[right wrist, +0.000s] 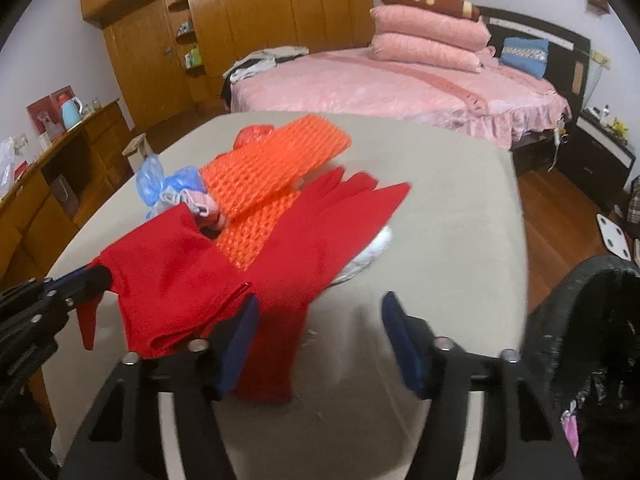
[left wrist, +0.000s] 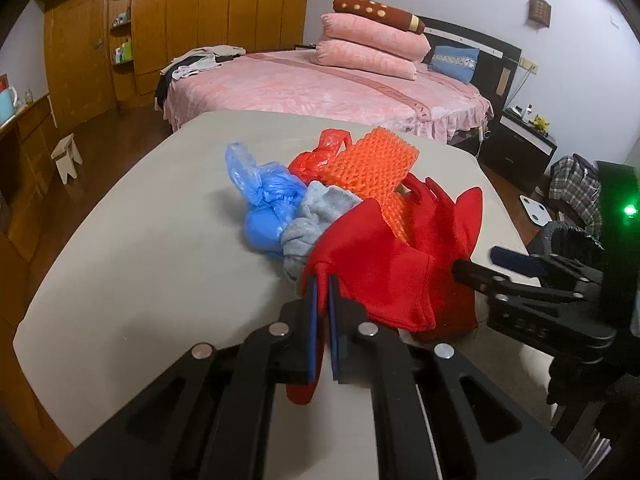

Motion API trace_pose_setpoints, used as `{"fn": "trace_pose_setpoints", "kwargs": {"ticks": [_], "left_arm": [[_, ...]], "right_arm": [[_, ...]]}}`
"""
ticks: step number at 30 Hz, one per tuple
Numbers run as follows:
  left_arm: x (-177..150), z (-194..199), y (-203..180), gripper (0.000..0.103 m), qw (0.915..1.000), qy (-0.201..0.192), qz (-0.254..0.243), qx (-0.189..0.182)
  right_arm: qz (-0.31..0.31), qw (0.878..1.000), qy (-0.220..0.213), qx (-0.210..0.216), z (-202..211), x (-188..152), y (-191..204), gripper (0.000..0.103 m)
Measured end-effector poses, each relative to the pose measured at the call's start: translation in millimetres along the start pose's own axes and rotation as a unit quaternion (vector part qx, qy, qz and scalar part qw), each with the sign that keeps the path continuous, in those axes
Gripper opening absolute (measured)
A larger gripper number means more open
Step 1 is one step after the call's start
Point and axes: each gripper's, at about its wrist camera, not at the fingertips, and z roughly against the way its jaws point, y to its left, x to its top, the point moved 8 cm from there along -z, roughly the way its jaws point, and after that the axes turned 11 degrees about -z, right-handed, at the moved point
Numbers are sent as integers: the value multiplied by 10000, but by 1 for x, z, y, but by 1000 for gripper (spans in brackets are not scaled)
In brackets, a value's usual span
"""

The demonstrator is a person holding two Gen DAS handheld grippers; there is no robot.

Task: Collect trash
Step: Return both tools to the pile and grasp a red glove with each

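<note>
Furniture fills the background: a pink bed (left wrist: 328, 88) with stacked pillows and a wooden wardrobe (left wrist: 208, 12) behind it, while the grey desk (left wrist: 132, 264) in front carries the heap of trash. A black-lined bin (right wrist: 592, 320) stands just beside the desk's right edge, presumably where the items are to go. Largest piece in the heap is a red rubber glove (left wrist: 384, 264), lying flat with its cuff toward the cameras; a second red glove (right wrist: 320, 236) lies beside it, partly under an orange foam net (left wrist: 372, 164). Behind these sit a tied blue plastic bag (left wrist: 268, 208), a crumpled grey sock (left wrist: 316, 220) and a small red plastic bag (left wrist: 316, 156). Everything here looks light, limp and floppy, so a piece should hang and drape once lifted; the rubber may be a little slick, so a pinch on a doubled fold or the cuff edge seems safest, and dragging one glove could pull the net along with it. The left tool (left wrist: 322, 292) is closed tight, its blue pads clamping the near edge of the red rubber glove. The right tool (right wrist: 320, 336) stands partly apart over the desk, the cuff of the second red glove lying by its left pad but not pinched, so it grips nothing.
</note>
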Motion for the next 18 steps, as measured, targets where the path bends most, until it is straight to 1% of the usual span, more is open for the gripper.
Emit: {"fn": "trace_pose_setpoints", "kwargs": {"ticks": [1, 2, 3, 5, 8, 15, 18], "left_arm": [[-1, 0, 0, 4, 10000, 6, 6, -5], [-1, -1, 0, 4, 10000, 19, 11, -15], [-1, -1, 0, 4, 10000, 26, 15, -21], [-2, -1, 0, 4, 10000, 17, 15, -23], [-2, 0, -1, 4, 10000, 1, 11, -35], [1, 3, -10, 5, 9999, -65, -5, -120], [1, 3, -18, 5, 9998, -64, -60, -190]], "right_arm": [[26, 10000, 59, 28, -3, -2, 2, 45], [64, 9999, 128, 71, -6, -4, 5, 34], [103, 9996, 212, 165, -8, -5, 8, 20], [148, 9992, 235, 286, -5, -6, 11, 9], [284, 9992, 82, 260, 8, -1, 11, 8], [80, 9995, -222, 219, 48, 23, -9, 8], [104, 9996, -221, 151, 56, 25, -16, 8]]}}
